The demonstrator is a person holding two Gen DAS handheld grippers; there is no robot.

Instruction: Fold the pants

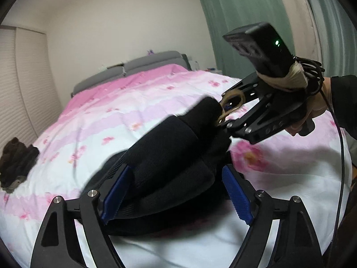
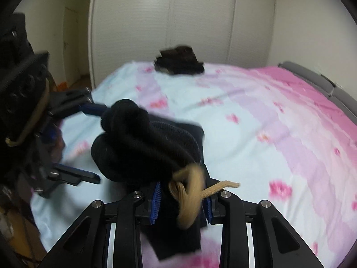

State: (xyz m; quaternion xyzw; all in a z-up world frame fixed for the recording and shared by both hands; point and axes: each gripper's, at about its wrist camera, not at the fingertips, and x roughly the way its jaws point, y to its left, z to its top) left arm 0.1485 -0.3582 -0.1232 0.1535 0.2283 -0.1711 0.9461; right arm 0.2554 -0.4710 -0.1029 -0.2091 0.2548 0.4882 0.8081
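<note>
Left wrist view, left to right:

- Dark clothes pile: brown-black heap at the bed's far left edge, well apart from everything else.
- Bed: pink-and-white flowered cover, grey headboard at the far end.
- Left tongs: blue pads apart, one on each side of the cloth, not pressed together; black fabric bulges between them.
- Pants: black, bunched into a thick roll, raised off the cover between the two tongs, lower part trailing onto the bed.
- Right tongs: tips buried in the far end of the roll, beside a tan drawstring.
- Right hand: wrapped around the handle at the right edge.
- Green curtain: upper right.

Right wrist view, left to right:

- Left tongs: fingers spread wide, one above and one below the roll.
- Pants: lumped black bundle, centre.
- Right tongs: clamped on the waist end with the drawstring.
- Dark clothes pile: far edge of the bed.
</note>
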